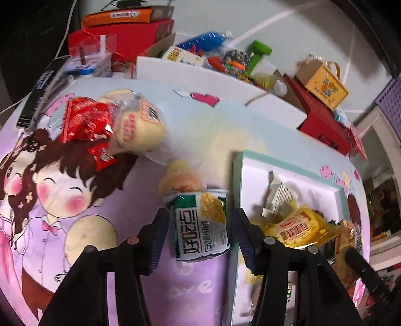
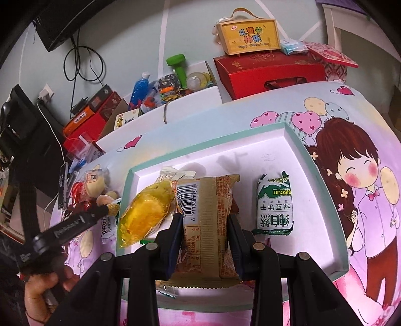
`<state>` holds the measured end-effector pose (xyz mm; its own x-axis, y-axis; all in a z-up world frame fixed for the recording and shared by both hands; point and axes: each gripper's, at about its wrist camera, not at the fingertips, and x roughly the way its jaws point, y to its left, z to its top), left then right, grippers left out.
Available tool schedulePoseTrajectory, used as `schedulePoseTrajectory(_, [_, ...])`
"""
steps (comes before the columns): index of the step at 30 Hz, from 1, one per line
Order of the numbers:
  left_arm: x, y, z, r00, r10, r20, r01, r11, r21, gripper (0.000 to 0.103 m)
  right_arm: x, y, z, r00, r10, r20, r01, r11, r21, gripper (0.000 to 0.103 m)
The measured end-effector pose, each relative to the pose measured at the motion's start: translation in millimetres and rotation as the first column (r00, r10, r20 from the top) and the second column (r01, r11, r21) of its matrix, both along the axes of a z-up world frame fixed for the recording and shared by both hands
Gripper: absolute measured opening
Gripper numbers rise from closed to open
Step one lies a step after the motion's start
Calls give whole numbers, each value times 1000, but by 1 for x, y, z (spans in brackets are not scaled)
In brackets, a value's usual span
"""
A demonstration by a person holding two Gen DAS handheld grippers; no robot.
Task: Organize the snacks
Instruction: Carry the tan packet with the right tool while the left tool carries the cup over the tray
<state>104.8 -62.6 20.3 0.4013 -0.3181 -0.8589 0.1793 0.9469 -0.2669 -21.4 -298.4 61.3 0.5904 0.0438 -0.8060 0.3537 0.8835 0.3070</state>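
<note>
My left gripper is open around a green-and-white corn snack pack lying on the cartoon-print table; the fingers stand apart from its sides. A bread bun in clear wrap and red packets lie farther left. My right gripper is shut on a tan snack packet with a barcode over the white tray with a mint rim. In the tray lie a yellow bread pack and a green-and-white biscuit pack. The tray also shows in the left wrist view.
Behind the table stand a white box of odds and ends with a green dumbbell, red gift boxes, a yellow carry box and an orange box. A wall socket with cables is at left.
</note>
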Motion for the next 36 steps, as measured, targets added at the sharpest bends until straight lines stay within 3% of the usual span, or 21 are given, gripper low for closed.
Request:
schedulePoseTrajectory(6, [0,-12,-15,1000,-18,-16,19,997,78,54,0,0,0,1000,0,1,0,1000,4,37])
schedulePoseTrajectory(19, [2,0,-18,999,24,-47,-21,998,65,51,-1,-8,-3,1000,-26,-6,26,1000,17,37])
schedulePoseTrajectory(28, [-9,0,22,1000,-2,23,1,1000,12,51,-7,-19,5,998,-54,18,54,998,26,37])
schedulePoseTrajectory(36, [-36,-40,57,983,-142,115,138,989,44,51,-13,-35,5,994,-105,16,105,994,39,37])
